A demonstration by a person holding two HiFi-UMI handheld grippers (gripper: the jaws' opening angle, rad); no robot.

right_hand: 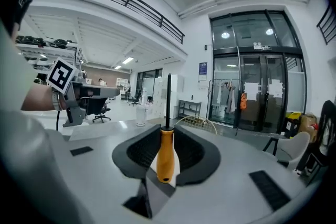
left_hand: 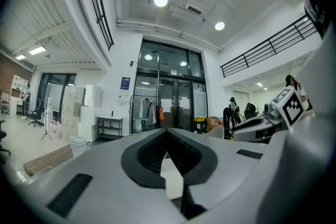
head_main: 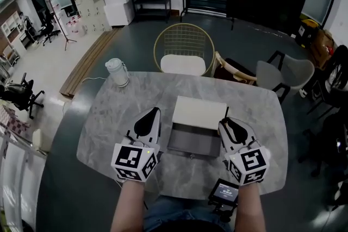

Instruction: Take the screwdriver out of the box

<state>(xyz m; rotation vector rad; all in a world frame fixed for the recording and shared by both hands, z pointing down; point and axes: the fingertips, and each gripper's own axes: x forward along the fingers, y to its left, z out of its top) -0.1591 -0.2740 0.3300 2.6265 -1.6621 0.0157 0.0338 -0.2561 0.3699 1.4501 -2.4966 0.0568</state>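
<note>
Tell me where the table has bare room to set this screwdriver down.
Widest bare table is left of the box, between kettle and left tool. A narrower patch lies right of the box, beyond the right tool. Crowded: the near middle, with the open drawer, both tools and a screen device.

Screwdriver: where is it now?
Right gripper view: the screwdriver is clamped by its handle in the right gripper; head view shows it beside the box, on its right.

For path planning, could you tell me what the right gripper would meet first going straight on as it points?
Holding the screwdriver, the right gripper looks clear over the table; the gold wire chair beyond its far edge probably comes first, depth unclear.
</note>
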